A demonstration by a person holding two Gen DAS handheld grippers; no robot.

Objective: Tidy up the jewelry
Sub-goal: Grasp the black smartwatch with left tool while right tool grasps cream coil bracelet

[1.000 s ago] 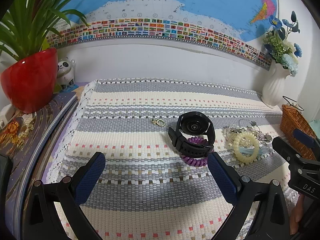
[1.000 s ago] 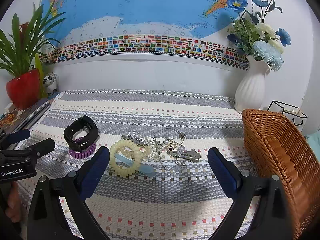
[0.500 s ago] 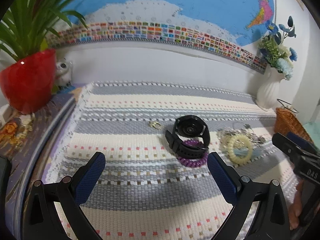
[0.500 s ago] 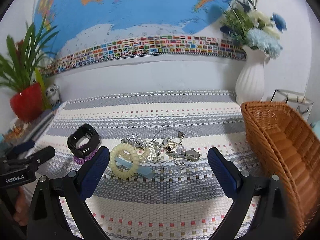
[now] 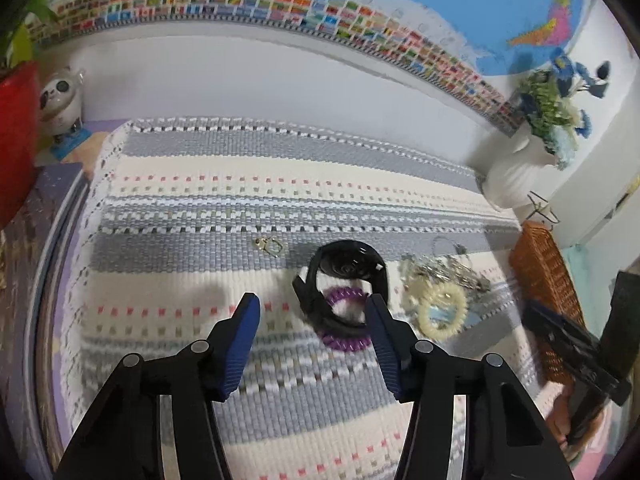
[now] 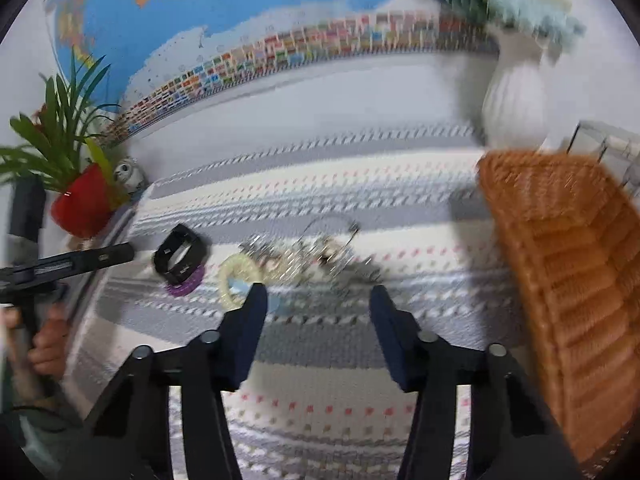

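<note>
**Nothing sorted yet: all the jewelry lies outside the basket**

We take the black smartwatch (image 5: 346,280) as our landmark. It lies on its side on the striped woven mat (image 5: 248,184) that covers the bench, and the purple coil hair tie (image 5: 344,336) sits under and partly through its strap, touching it. Just to the watch's right lies the pale yellow coil hair tie (image 5: 442,314), and behind that a tangle of silver chains and charms (image 5: 444,268); we cannot tell the separate pieces apart in it. A small gold clasp (image 5: 271,245) lies alone to the watch's left, near it but not touching.

The wicker basket (image 6: 568,264) stands well to the right of the watch, beyond the tangle. As far as its inside shows, we see nothing in it, so we judge the task barely begun: every piece we can see is still on the mat.

Our left tongs (image 5: 312,320) hang above the mat just in front of the watch, jaws closing with nothing between the pads. Our right tongs (image 6: 318,304) hover in front of the tangle, jaws also closing and empty; that view is blurred.

What is left, in our judgement, is everything: watch, two hair ties, clasp and tangle.
</note>
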